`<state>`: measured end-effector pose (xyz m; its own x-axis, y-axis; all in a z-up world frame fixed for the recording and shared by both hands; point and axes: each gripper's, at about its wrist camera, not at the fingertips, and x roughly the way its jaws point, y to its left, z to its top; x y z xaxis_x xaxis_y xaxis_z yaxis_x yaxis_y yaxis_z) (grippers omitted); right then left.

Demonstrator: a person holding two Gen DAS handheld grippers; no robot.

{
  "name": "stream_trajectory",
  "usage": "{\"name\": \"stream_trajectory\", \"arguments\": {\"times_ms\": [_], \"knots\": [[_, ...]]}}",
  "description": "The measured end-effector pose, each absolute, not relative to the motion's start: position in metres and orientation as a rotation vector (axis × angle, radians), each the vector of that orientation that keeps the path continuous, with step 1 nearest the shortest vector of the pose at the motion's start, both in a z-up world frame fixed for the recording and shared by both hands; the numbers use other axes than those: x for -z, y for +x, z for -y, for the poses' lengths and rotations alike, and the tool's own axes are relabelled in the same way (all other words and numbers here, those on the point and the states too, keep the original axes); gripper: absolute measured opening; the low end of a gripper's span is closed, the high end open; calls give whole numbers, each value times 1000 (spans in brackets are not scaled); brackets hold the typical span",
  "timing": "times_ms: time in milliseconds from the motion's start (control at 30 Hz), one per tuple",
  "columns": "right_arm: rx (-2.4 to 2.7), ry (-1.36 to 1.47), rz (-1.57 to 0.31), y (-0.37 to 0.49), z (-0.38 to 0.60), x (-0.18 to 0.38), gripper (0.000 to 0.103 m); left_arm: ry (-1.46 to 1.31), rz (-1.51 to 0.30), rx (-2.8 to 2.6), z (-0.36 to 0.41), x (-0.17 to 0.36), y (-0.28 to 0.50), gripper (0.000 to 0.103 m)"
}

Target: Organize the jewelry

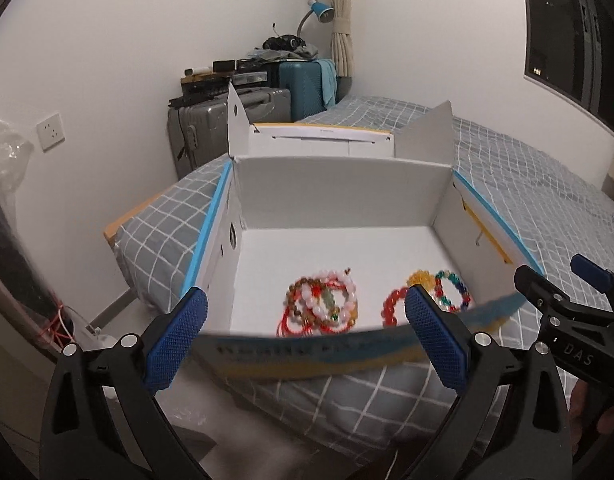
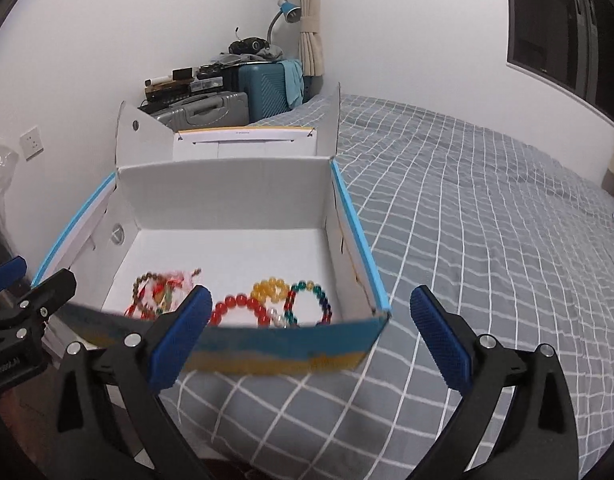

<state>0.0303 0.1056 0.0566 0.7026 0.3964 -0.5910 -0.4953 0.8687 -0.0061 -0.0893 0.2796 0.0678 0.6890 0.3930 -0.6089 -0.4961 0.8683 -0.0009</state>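
Hovering before open shoe box on checked bed, left gripper and right gripper both splayed, empty. Beaded bracelets heaped inside near front wall. Sorted already or awaiting untangling: undecidable.

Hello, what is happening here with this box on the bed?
A person holds two grippers in front of an open cardboard box on a checked bed cover. The left gripper and the right gripper are both open and hold nothing. Beaded bracelets lie inside: a tangled pile, a red one, a yellow one and a multicoloured one.
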Motion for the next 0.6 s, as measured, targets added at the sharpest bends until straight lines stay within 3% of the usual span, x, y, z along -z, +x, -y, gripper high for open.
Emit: {"name": "stream_trajectory", "arguments": {"times_ms": [600], "knots": [[-497, -159, -637, 18, -101, -41, 95, -201, -653, -466, -272, -52, -101, 97]]}}
